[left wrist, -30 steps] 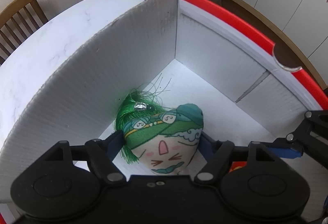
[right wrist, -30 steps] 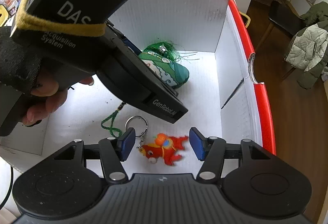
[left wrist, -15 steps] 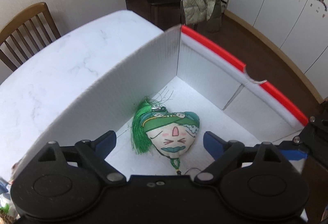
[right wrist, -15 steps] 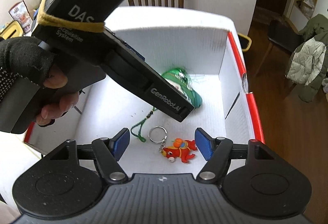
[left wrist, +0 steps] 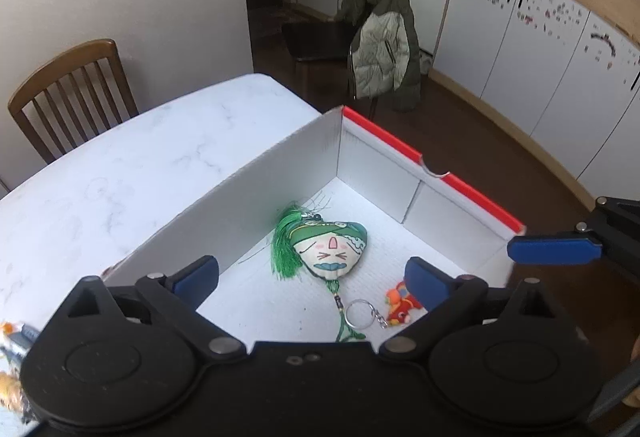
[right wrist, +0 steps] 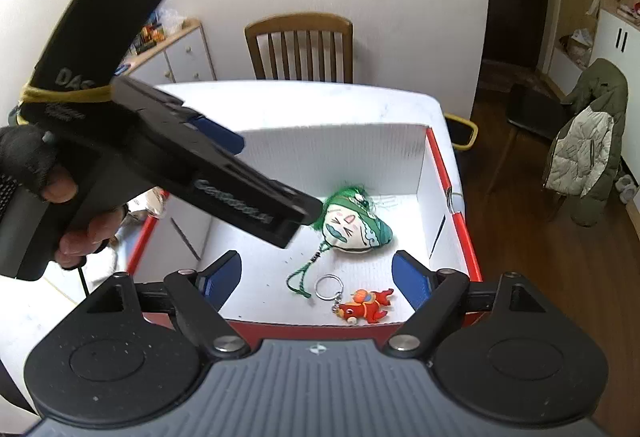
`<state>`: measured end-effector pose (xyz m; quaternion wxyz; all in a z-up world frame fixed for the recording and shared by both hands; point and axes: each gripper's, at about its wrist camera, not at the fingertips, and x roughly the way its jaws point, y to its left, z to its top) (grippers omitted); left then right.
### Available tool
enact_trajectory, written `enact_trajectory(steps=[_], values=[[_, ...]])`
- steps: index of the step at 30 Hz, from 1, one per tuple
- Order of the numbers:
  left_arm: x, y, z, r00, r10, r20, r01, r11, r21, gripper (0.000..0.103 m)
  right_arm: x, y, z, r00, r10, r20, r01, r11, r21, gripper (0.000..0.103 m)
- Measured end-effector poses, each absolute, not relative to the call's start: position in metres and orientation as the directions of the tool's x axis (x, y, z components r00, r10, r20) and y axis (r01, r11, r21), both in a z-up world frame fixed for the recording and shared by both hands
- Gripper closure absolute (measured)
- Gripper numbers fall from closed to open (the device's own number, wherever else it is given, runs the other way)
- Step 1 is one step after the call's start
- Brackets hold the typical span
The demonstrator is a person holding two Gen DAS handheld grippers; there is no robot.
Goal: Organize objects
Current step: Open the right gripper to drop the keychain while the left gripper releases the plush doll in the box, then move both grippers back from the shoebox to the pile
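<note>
A white box with a red rim (left wrist: 472,193) (right wrist: 452,173) stands on the marble table. On its floor lies a green tasselled plush charm with a cartoon face (left wrist: 328,245) (right wrist: 356,225), its green cord trailing toward a metal key ring. Beside it lies a small red-orange fish keychain (left wrist: 400,307) (right wrist: 366,309). My left gripper (left wrist: 312,273) hovers open above the box with nothing between its fingers. My right gripper (right wrist: 316,273) is also open and empty, raised over the box's near wall. A gloved hand holds the left gripper's handle (right wrist: 120,141) in the right wrist view.
The marble table (left wrist: 120,177) extends left of the box. Wooden chairs (left wrist: 68,93) (right wrist: 300,45) stand at the table's far edge. A chair draped with a green jacket (left wrist: 384,45) stands on the dark floor by white cabinets (left wrist: 520,37).
My left gripper let go of the plush charm, opened and rose out of the box. My right gripper also pulled up and back from the fish keychain.
</note>
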<state>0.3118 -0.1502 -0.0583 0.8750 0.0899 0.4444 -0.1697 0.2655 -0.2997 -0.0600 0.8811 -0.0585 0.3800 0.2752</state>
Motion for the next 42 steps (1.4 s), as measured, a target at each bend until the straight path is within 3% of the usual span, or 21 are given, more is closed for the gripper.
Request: enact_trajectory(steps=[21,37,42], values=[[0.216,-0.026,-0.004,0.678,-0.223,-0.7,0.283,0.959,-0.031,0.001,0.197,-0.232,-0.02,0.628,0.445,-0.639,-0.488,0.864,0.122,0.02],[0.18,0.121,-0.028,0.698,-0.143,-0.701,0.163,0.986,-0.04,0.001,0.157,-0.099,-0.041,0.572,0.455,-0.683,-0.553,0.829,0.089,0.02],[0.17,0.157,-0.047,0.676,-0.193,-0.711,0.185,0.979,-0.09,0.001,0.153,-0.065,-0.061,0.536,0.449,-0.715,-0.561,0.822,0.096,0.02]])
